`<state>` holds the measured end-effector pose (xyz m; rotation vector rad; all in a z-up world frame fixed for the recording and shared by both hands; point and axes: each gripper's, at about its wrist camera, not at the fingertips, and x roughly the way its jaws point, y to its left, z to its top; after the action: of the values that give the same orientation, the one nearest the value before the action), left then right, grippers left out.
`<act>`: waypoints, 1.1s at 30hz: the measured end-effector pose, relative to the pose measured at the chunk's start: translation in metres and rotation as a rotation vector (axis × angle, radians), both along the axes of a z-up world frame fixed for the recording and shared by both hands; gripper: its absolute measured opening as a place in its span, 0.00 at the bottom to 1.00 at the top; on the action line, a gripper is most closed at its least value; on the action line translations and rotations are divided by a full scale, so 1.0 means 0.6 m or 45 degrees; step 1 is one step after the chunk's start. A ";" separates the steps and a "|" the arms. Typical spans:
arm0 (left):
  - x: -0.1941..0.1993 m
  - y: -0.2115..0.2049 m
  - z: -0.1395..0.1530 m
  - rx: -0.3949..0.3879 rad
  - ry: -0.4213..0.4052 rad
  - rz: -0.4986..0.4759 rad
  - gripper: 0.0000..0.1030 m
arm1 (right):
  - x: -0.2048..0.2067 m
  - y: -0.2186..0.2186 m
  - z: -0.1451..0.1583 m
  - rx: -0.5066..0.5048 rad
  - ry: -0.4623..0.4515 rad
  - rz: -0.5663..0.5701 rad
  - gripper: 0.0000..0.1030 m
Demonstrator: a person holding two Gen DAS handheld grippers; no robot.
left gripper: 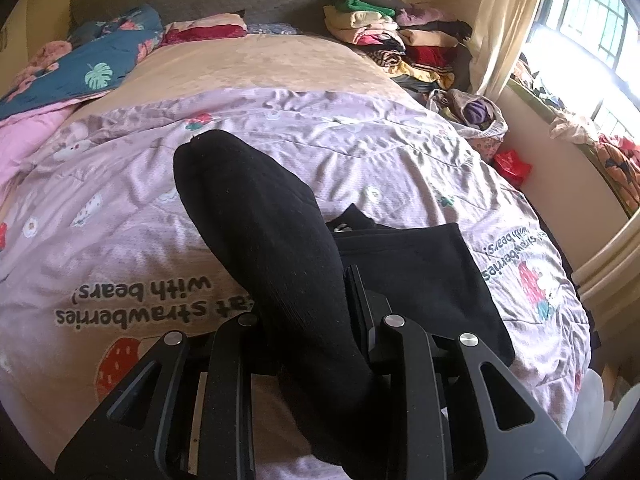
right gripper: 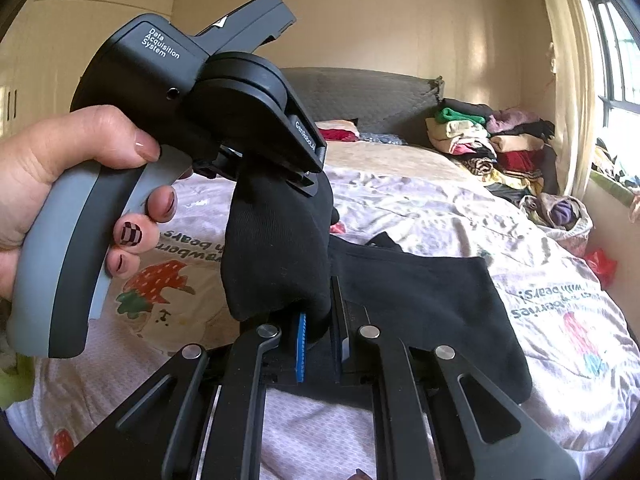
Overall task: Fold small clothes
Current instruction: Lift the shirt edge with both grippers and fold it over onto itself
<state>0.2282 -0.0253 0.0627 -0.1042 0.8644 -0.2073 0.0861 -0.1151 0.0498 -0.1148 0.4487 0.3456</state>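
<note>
Gripping opposite ends of one black sock (right gripper: 276, 256), both grippers hold it lifted above the bed. The right gripper (right gripper: 320, 332) is clamped on the lower end; the left gripper (right gripper: 296, 168), carried in a hand (right gripper: 60, 184), pinches the upper end. Just beside and beneath lies a flat black garment (right gripper: 432, 304) on the lilac strawberry-print quilt (left gripper: 120, 208), with piles of folded clothes (left gripper: 400, 40) far off by the headboard. Risk, as I judge it: the sock hangs slack between the grips, so it could twist or drop unevenly, spoiling the fold.
</note>
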 end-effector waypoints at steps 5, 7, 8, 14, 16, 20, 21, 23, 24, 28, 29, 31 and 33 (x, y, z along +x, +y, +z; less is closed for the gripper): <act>0.004 -0.026 0.002 0.012 0.000 -0.019 0.17 | 0.001 -0.021 0.000 0.031 0.006 -0.028 0.08; 0.005 -0.035 0.002 0.017 0.000 -0.029 0.17 | 0.000 -0.027 0.001 0.040 0.006 -0.042 0.08; 0.006 -0.040 0.003 0.020 0.000 -0.033 0.17 | 0.000 -0.030 0.001 0.044 0.006 -0.047 0.08; 0.013 -0.073 -0.001 0.031 0.005 -0.070 0.17 | 0.000 -0.058 0.003 0.076 0.021 -0.100 0.08; 0.016 -0.087 -0.005 0.031 0.008 -0.086 0.17 | 0.000 -0.069 0.001 0.087 0.037 -0.122 0.08; 0.021 -0.114 -0.015 0.023 0.017 -0.116 0.17 | -0.001 -0.091 -0.005 0.101 0.057 -0.161 0.08; 0.023 -0.122 -0.018 0.017 0.020 -0.122 0.18 | -0.001 -0.097 -0.007 0.106 0.063 -0.169 0.08; 0.025 -0.132 -0.021 0.011 0.025 -0.130 0.18 | -0.001 -0.108 -0.010 0.117 0.074 -0.183 0.08; 0.027 -0.138 -0.023 0.011 0.028 -0.136 0.18 | -0.001 -0.112 -0.012 0.123 0.081 -0.189 0.08; 0.030 -0.158 -0.031 0.024 0.040 -0.152 0.19 | 0.001 -0.128 -0.021 0.148 0.118 -0.212 0.08; 0.032 -0.161 -0.032 0.028 0.041 -0.152 0.19 | 0.002 -0.129 -0.022 0.150 0.122 -0.215 0.08; 0.034 -0.165 -0.034 0.025 0.046 -0.155 0.20 | 0.004 -0.132 -0.025 0.161 0.135 -0.218 0.08; 0.036 -0.169 -0.035 0.026 0.049 -0.157 0.20 | 0.007 -0.136 -0.028 0.176 0.148 -0.222 0.08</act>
<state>0.2497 -0.1266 0.0415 -0.0354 0.9119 -0.3129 0.0900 -0.1968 0.0331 0.0793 0.5440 0.2113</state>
